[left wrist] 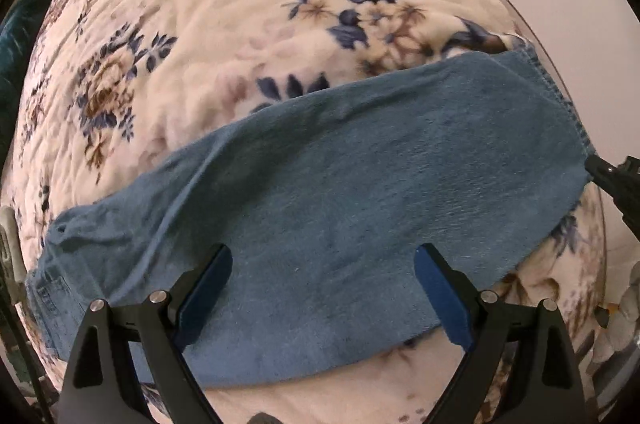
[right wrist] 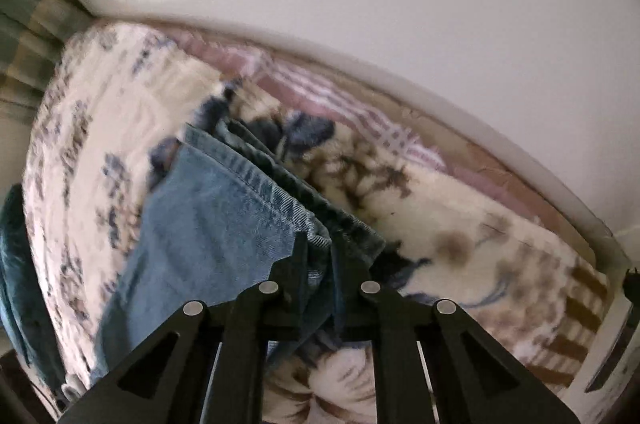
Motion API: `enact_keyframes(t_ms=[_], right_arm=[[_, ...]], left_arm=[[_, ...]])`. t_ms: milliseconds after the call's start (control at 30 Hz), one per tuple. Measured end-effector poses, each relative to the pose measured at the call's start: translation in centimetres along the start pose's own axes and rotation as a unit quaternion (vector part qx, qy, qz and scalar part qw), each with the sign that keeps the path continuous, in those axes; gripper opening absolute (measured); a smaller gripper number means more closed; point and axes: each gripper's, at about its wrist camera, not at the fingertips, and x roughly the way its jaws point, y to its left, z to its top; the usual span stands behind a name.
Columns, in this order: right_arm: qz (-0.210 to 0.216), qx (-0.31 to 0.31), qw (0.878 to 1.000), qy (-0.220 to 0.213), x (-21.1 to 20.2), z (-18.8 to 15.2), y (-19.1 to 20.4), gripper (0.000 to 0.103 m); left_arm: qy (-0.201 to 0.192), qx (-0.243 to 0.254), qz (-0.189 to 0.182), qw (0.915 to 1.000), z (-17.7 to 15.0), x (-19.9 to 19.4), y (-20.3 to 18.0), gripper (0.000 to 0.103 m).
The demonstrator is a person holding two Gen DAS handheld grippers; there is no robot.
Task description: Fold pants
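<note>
We read no legible writing. Left gripper (left wrist: 324,264) above pants (left wrist: 320,191), pointing down, jaws spread wide, empty. Right gripper (right wrist: 319,248) tilted steeply down, clamped on pants hem (right wrist: 256,183).

My left gripper (left wrist: 323,290): matte black plastic linkage arms with triangular cut-outs, four round silver pivot pins, two long fingers (left wrist: 206,298) faced with dark blue pads. My right gripper (right wrist: 319,256): the same black arms, triangular cut-outs and four silver pins; its fingers (right wrist: 294,266) show black, edges stepped.
</note>
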Motion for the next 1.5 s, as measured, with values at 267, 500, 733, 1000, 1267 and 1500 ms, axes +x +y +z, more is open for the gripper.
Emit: enact_keyframes(t_ms=[267, 500, 733, 1000, 1267, 1500], right_arm=[[0.022, 0.072, 0.992, 0.100, 3.1, 0.1, -4.6, 0.018], [-0.005, -0.049, 0.997, 0.053, -2.9, 3.3, 0.1, 0.056], [-0.016, -0.169, 0.979, 0.117, 4.8, 8.0, 7.3, 0.056], [-0.065, -0.272, 0.955, 0.103, 7.7, 6.9, 10.9, 0.020], [-0.076, -0.220, 0.969, 0.077, 8.4, 6.3, 9.6, 0.019], [-0.124, -0.206, 0.970, 0.031, 4.1, 5.9, 11.9, 0.054]], left_arm=[[0.014, -0.033, -0.001, 0.9994, -0.7, -0.6, 3.9, 0.093], [-0.001, -0.162, 0.034, 0.9862, -2.0, -2.4, 13.9, 0.093], [-0.014, -0.237, 0.096, 0.9666, -1.8, -0.9, 18.7, 0.093], [-0.026, -0.309, 0.126, 0.9424, -3.7, -0.9, 23.0, 0.093], [-0.016, -0.291, 0.129, 0.9477, -2.8, 1.0, 23.5, 0.093], [0.045, -0.252, 0.135, 0.9571, 0.4, 7.0, 26.3, 0.096]])
